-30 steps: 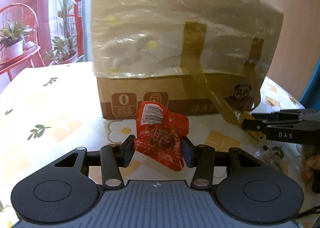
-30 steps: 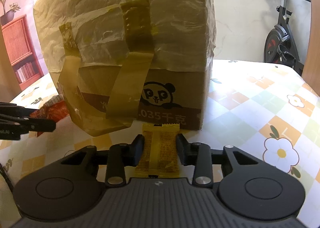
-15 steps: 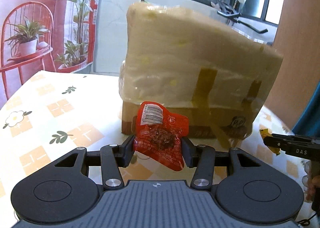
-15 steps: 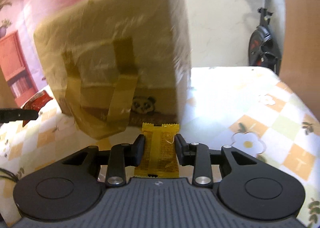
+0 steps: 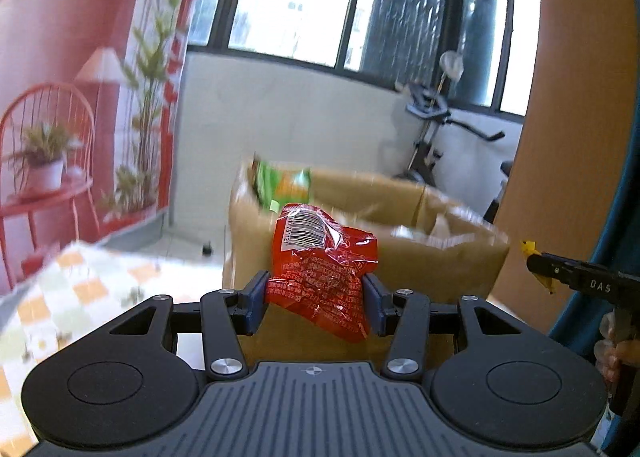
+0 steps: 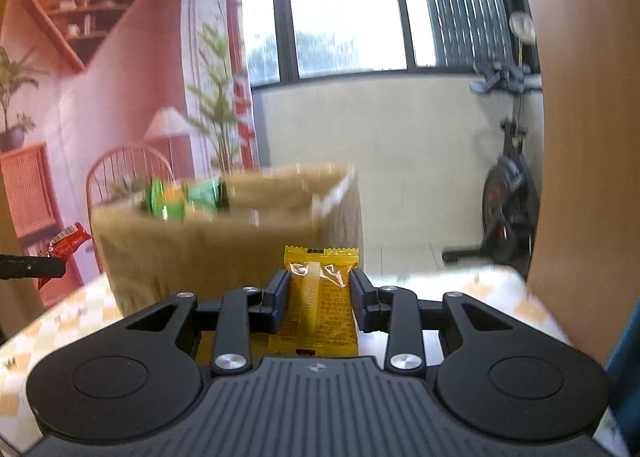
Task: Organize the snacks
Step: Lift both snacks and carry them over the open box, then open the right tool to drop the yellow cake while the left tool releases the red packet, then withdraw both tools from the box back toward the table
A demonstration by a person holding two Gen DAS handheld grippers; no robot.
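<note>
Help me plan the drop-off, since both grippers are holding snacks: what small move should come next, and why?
Probably carry both forward over the cardboard box. The left gripper is shut on the red packet, the right gripper on the yellow packet. Both views look over the box's open top, where green packets lie, but each snack sits short of the near wall.

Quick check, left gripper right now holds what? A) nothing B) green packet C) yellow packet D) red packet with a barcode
D: in the left wrist view the left gripper is clamped on the red packet, whose barcode label faces the camera.
</note>
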